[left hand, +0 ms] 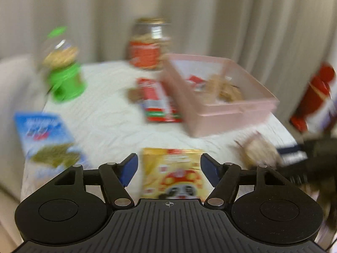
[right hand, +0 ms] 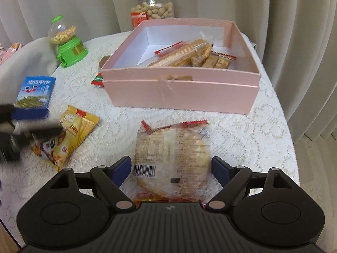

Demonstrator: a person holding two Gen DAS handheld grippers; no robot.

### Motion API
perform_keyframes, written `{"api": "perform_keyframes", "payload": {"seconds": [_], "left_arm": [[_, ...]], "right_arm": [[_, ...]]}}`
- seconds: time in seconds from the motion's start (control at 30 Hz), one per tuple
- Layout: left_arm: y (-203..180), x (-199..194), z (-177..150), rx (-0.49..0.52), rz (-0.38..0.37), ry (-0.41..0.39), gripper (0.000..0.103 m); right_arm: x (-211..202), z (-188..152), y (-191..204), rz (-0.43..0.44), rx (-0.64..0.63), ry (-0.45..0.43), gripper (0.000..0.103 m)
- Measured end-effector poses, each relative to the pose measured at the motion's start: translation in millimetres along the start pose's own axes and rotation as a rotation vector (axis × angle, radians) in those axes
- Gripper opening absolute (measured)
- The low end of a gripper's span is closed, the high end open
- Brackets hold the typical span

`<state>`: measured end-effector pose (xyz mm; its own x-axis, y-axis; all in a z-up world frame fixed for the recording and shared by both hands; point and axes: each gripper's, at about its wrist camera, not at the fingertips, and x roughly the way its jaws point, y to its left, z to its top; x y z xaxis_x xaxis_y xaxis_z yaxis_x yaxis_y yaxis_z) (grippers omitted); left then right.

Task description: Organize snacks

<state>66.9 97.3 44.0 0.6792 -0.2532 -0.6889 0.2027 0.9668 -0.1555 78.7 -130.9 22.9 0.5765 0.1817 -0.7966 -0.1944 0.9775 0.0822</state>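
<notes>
Both my grippers gape, empty — left gripper (left hand: 169, 169) over the yellow snack bag (left hand: 171, 174), right gripper (right hand: 170, 169) straddling the clear cracker pack (right hand: 171, 158). Slippery film could slide from the pads short of the pink box (right hand: 181, 92).

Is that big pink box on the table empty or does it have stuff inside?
Partly filled: the lidless pink cardboard box holds several wrapped biscuit packets along one side.

Soft even daylight, left view motion-blurred, right sharp, fisheye-bent edges

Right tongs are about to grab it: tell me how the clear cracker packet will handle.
The clear cracker packet probably crinkles and flexes, being thin film. Its round crackers look brittle, so a hard squeeze may break them. It seems light, and the glossy wrap could slip between the open right tongs.
</notes>
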Motion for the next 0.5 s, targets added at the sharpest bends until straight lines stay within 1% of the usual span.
{"api": "perform_keyframes", "payload": {"seconds": [0.03,0.07,0.13,0.2,0.23,0.27,0.3,0.37,0.43,0.5], "left_arm": [[6,5,0,-0.029,-0.001,0.024,0.072],[8,10,0,-0.038,0.001,0.046,0.072],[2,21,-3,-0.011,-0.012,0.082,0.072],[-4,29,-3,-0.008,-0.055,0.090,0.075],[-8,34,-3,-0.004,-0.072,0.104,0.075],[-11,38,-4,0.003,-0.078,0.112,0.078],[-14,41,-5,0.012,-0.081,0.109,0.082],[-18,43,-8,0.027,-0.074,0.106,0.084],[-20,42,-8,0.024,-0.070,0.107,0.084],[-17,39,-9,0.015,-0.078,0.102,0.080]], "right_arm": [[2,-1,1,-0.001,-0.005,0.004,0.086],[3,-1,3,-0.004,-0.011,0.007,0.087],[6,-2,7,-0.011,-0.026,0.005,0.092],[7,-4,12,-0.021,-0.040,0.001,0.094],[8,-5,14,-0.032,-0.052,-0.002,0.095],[9,-7,17,-0.043,-0.064,-0.005,0.095],[9,-9,20,-0.054,-0.078,-0.012,0.097],[9,-12,20,-0.054,-0.075,-0.020,0.100],[10,-13,18,-0.054,-0.070,-0.031,0.102],[10,-14,18,-0.054,-0.069,-0.038,0.103]]}}
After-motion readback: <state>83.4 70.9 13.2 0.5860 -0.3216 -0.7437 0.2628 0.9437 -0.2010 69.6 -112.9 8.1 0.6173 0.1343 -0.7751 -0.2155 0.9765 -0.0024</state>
